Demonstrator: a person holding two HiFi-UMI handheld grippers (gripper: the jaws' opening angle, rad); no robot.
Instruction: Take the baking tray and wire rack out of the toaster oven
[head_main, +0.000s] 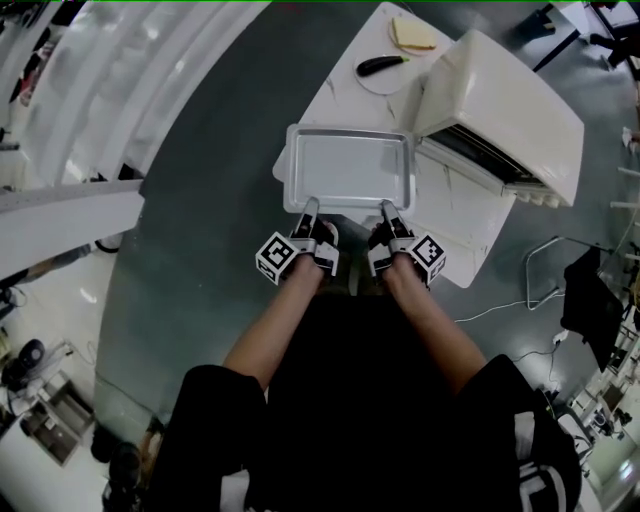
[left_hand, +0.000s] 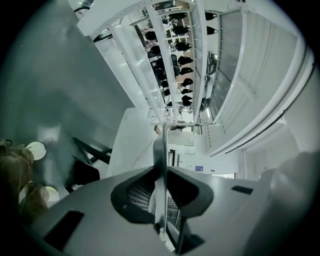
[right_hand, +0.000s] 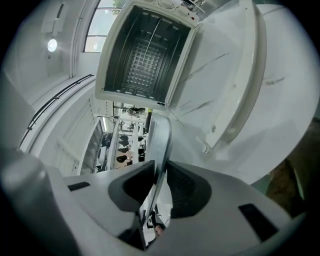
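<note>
Forearms run forward to 2 grippers held side by side; the left gripper (head_main: 310, 206) and the right gripper (head_main: 385, 207) each have their jaws drawn narrow and clamped on the near rim of the baking tray (head_main: 350, 166), 1 toward each near corner; in both gripper views the thin metal rim runs edge-on between the pads, pinched from both sides. The baking tray is held about level and reaches straight ahead of the 2 tools, its bed bare and pale; it is clear of the toaster oven (head_main: 505, 105), which stands ahead and to the right of the right gripper on the white table (head_main: 455, 225); the tray's right edge is just beside the oven's front. The right gripper view looks into the oven's open mouth; inside is a dark cavity with a gridded surface, though whether that is the wire rack I cannot tell. Farther ahead, beyond the tray's far rim, a plate (head_main: 378, 82) rests on the table with a black-handled knife (head_main: 382, 65) across it; farthest from the tools lie tan bread slices (head_main: 412, 35).
</note>
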